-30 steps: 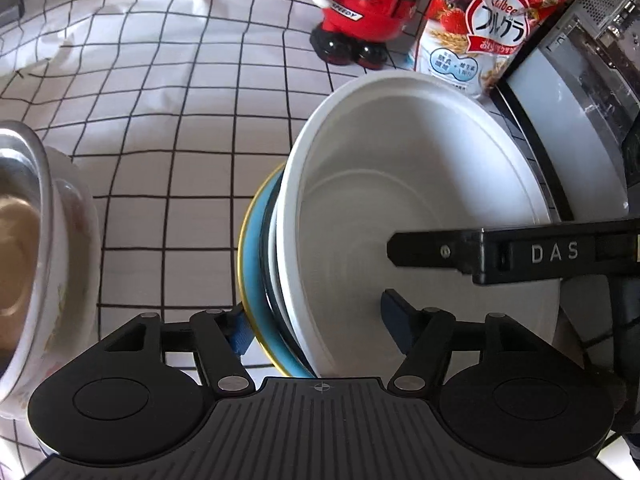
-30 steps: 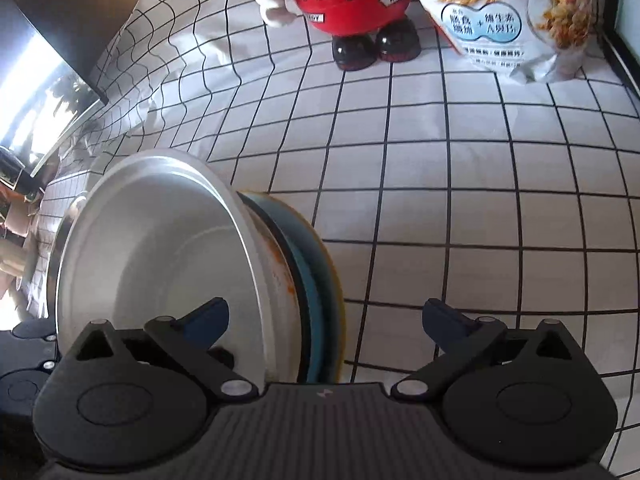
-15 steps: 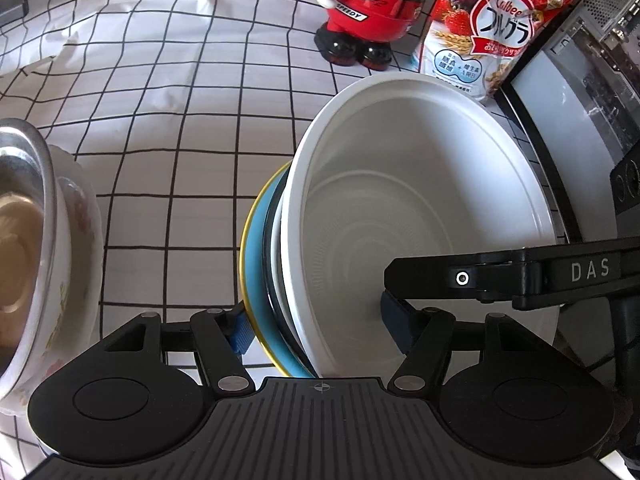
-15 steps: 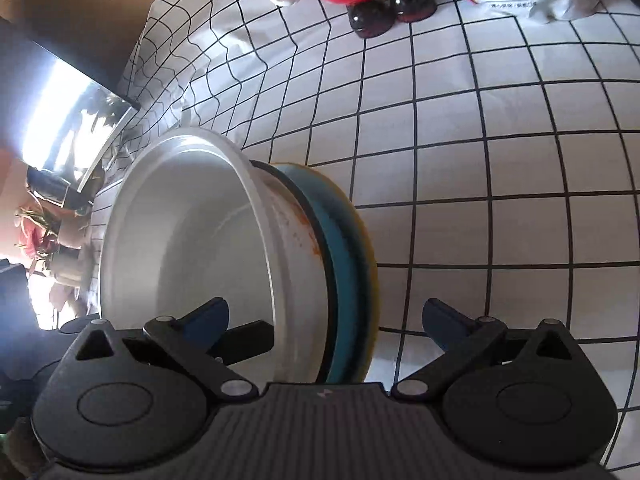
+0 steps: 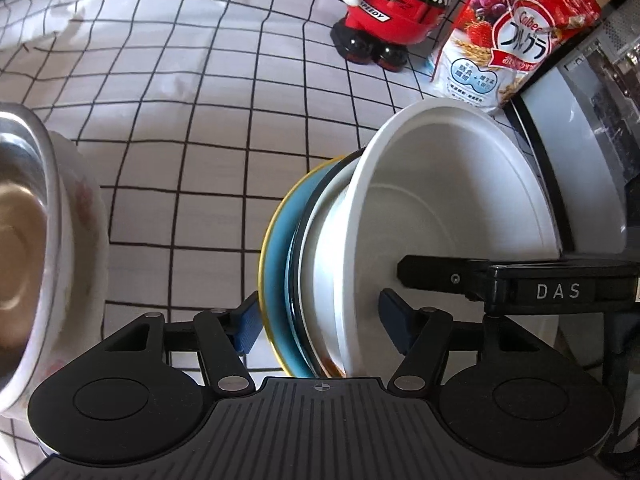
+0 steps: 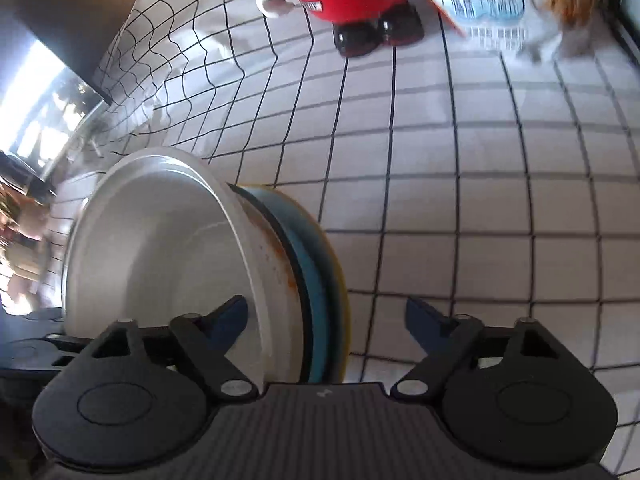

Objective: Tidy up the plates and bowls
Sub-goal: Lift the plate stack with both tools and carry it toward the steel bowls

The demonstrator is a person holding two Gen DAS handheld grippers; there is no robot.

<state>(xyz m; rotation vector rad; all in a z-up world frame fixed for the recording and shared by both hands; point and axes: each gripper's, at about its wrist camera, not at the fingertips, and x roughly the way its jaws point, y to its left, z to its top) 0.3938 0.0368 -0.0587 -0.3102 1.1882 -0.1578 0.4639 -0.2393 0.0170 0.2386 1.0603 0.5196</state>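
Observation:
A stack stands on edge between my two grippers: a deep white bowl (image 5: 452,216) on a white plate, a black-rimmed plate and a blue plate with a yellow rim (image 5: 276,264). My left gripper (image 5: 320,322) is shut on the stack's near edge, one pad on the blue plate's back and one inside the bowl. From the other side my right gripper (image 6: 326,320) straddles the same stack (image 6: 280,272). Its jaws are closing, with one finger inside the bowl and the other still apart from the yellow rim. Its finger (image 5: 440,276) shows inside the bowl in the left wrist view.
A steel bowl nested in a flowered white bowl (image 5: 60,240) stands at the left. A red toy figure (image 5: 396,4) and a cereal bag (image 5: 504,40) stand at the back of the checked tablecloth (image 5: 208,128). A grey appliance (image 5: 576,152) is at the right.
The right gripper's jaws have narrowed around the stack, and its view has swung slightly. The left gripper keeps the same hold on the stack's edge.

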